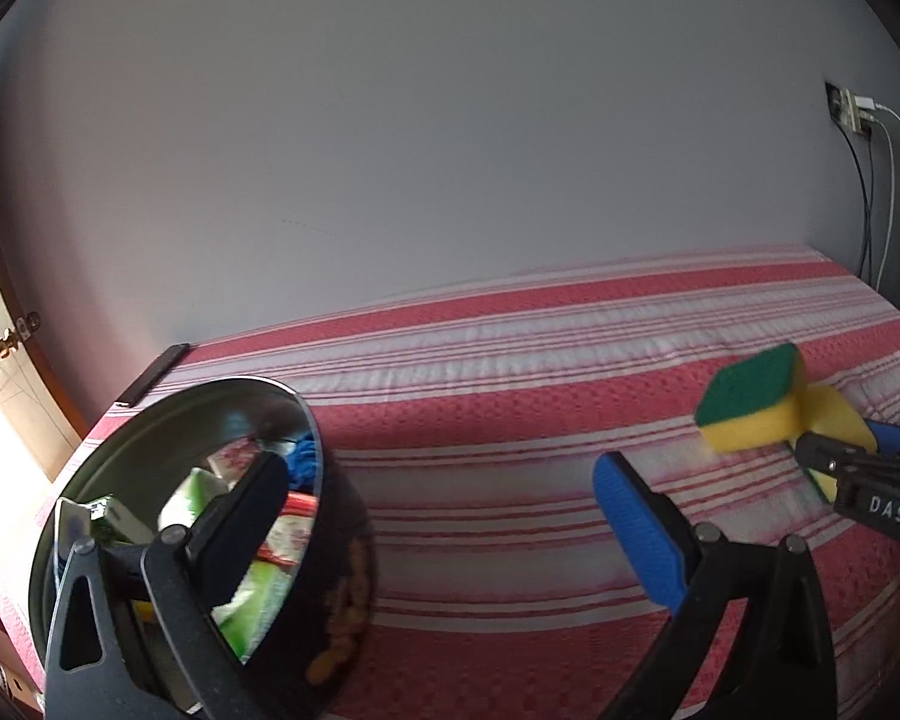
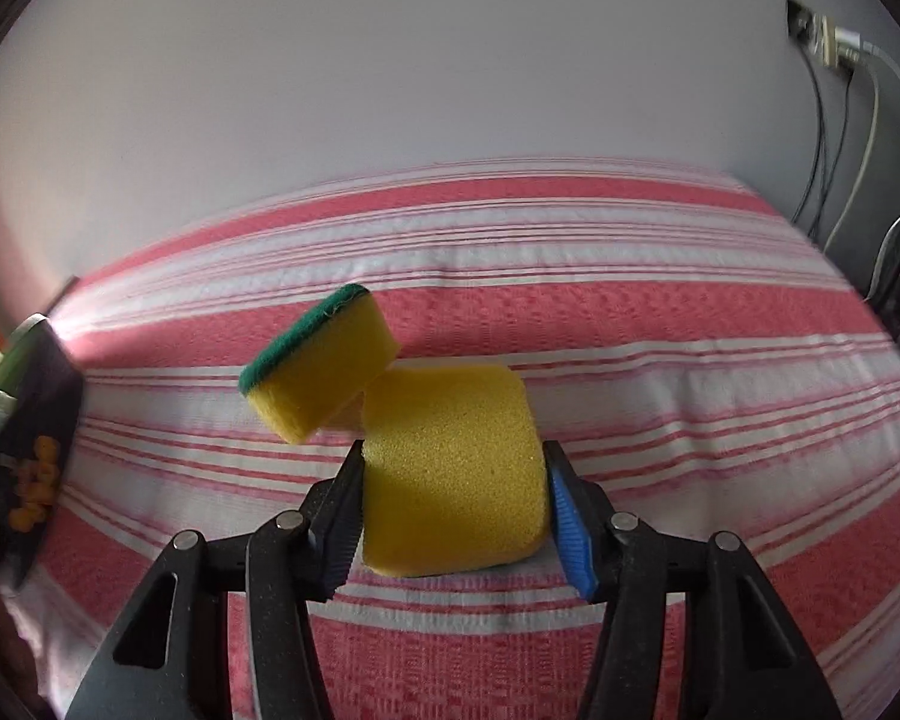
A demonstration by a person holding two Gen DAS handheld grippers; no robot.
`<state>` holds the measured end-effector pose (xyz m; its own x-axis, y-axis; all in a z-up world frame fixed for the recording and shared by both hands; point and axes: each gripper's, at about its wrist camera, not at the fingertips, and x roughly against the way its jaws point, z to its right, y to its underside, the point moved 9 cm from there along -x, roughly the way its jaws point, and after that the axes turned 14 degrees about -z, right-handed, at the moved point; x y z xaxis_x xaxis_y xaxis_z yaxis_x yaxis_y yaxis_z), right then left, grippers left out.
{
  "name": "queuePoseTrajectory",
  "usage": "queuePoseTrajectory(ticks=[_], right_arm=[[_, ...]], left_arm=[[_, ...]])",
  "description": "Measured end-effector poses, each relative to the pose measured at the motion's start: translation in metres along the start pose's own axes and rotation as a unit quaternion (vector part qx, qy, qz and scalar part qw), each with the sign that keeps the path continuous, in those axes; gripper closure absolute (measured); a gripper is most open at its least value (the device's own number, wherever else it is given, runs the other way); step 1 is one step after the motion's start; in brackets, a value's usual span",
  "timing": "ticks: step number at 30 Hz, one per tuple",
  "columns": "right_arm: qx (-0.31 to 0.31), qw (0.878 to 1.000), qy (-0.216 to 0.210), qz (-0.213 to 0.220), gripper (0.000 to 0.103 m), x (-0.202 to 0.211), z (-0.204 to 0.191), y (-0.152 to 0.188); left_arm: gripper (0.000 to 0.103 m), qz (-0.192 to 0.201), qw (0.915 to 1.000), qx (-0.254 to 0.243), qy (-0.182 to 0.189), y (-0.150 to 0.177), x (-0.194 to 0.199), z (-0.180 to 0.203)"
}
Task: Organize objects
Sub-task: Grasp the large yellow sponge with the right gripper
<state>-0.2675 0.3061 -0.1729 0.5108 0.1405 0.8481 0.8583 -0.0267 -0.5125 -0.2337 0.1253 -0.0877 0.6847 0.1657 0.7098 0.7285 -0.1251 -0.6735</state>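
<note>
Left wrist view. White letters "DAS" [image 1: 888, 510] readable on the body of the right tool [image 1: 840, 444]; no other legible writing. One round black bowl with a shiny inside and orange marks on its outer wall [image 1: 342, 516], standing on a red-and-white striped cloth [image 1: 510, 360], filled with green and red-and-white packets [image 1: 270, 588]. One dark flat slab [image 1: 156, 375] just behind the bowl at the cloth's edge. Two sponges well to the right of the bowl. Left tool [image 1: 438, 468] spread wide, nothing gripped: black finger over the bowl's mouth, blue finger to the right of the bowl; contact with the bowl impossible to tell.

Right wrist view. Bowl [image 2: 48, 396] at the far left edge. Right tool [image 2: 455, 450] clenched on one yellow foam sponge [image 2: 450, 480], a pad pressed on each side, broad face toward the camera. One green-topped yellow sponge [image 2: 318, 366] tilted, leaning on the gripped sponge's upper corner on the side toward the bowl, beyond the fingertips. Several cables [image 2: 870, 138] hanging from one wall socket [image 2: 810, 24], far right of the bowl.
</note>
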Motion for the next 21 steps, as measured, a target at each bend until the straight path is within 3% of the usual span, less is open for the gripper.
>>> queuePoseTrajectory(ticks=[2, 4, 10, 18, 21], right_arm=[[0.048, 0.998, -0.013, 0.026, 0.046, 0.012, -0.022, 0.004], [0.066, 0.997, 0.000, 0.027, 0.046, 0.013, -0.031, 0.007], [-0.018, 0.999, 0.008, 0.025, 0.046, 0.012, 0.007, 0.004], [-0.029, 0.999, 0.014, 0.024, 0.046, 0.014, 0.017, 0.002], [-0.037, 0.999, 0.003, 0.024, 0.046, 0.014, 0.022, 0.004]], left_arm=[[0.000, 0.000, 1.0000, -0.003, 0.000, 0.002, 0.000, 0.006], [0.000, -0.001, 1.0000, -0.003, -0.003, 0.004, -0.001, 0.007], [0.000, -0.004, 0.9999, 0.000, -0.010, 0.005, -0.001, 0.005], [0.000, 0.002, 0.9997, -0.025, -0.003, -0.018, -0.006, 0.025], [0.000, -0.011, 0.9994, -0.025, 0.023, -0.024, -0.014, 0.035]])
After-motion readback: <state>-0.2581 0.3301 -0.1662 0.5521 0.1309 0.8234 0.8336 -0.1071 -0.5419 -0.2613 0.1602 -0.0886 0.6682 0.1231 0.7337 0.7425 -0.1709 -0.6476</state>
